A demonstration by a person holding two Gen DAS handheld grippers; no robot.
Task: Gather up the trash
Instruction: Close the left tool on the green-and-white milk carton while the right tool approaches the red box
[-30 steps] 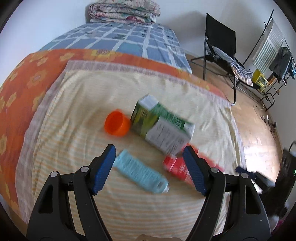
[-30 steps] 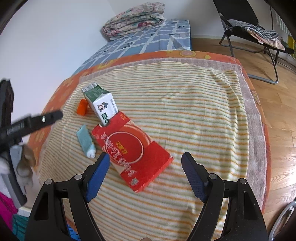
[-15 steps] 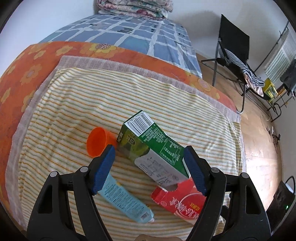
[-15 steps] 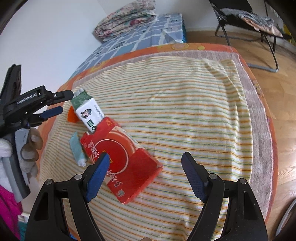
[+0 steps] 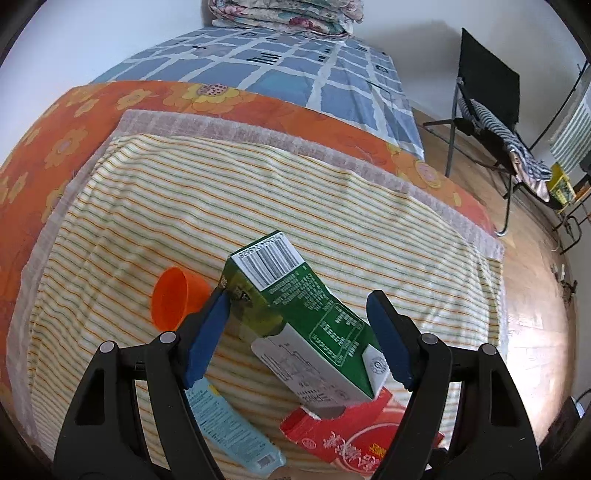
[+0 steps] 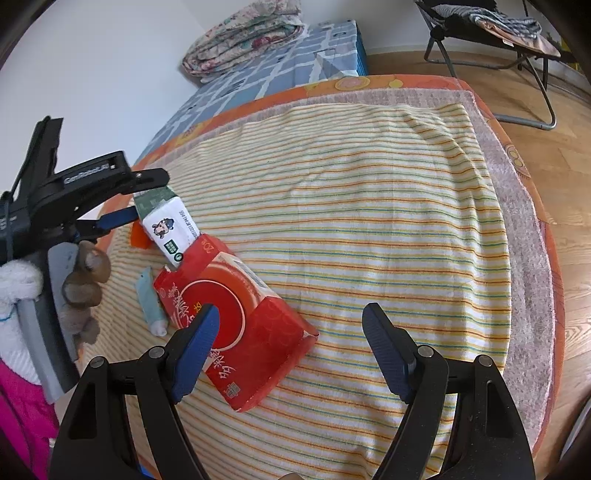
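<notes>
A green and white drink carton (image 5: pixel 306 317) lies on the striped blanket, leaning on a red box (image 5: pixel 354 439). My left gripper (image 5: pixel 299 339) is open with its fingers on either side of the carton, apart from it. An orange cup (image 5: pixel 177 302) lies on its side at the left and a light blue tube (image 5: pixel 229 428) lies below. In the right wrist view my right gripper (image 6: pixel 288 350) is open above the red box (image 6: pixel 236 325), with the carton (image 6: pixel 166 225), the tube (image 6: pixel 149 302) and the left gripper (image 6: pixel 122 210) beyond.
The striped blanket (image 6: pixel 369 206) covers an orange flowered sheet (image 5: pixel 44 147) on a bed. A blue checked mattress (image 5: pixel 277 70) with folded quilts (image 5: pixel 284 18) lies behind. A black folding chair (image 5: pixel 487 110) stands on the wooden floor (image 5: pixel 535 295) at the right.
My left gripper has moved forward and down, so the carton now lies between its open fingers. My right gripper has moved closer to the red box.
</notes>
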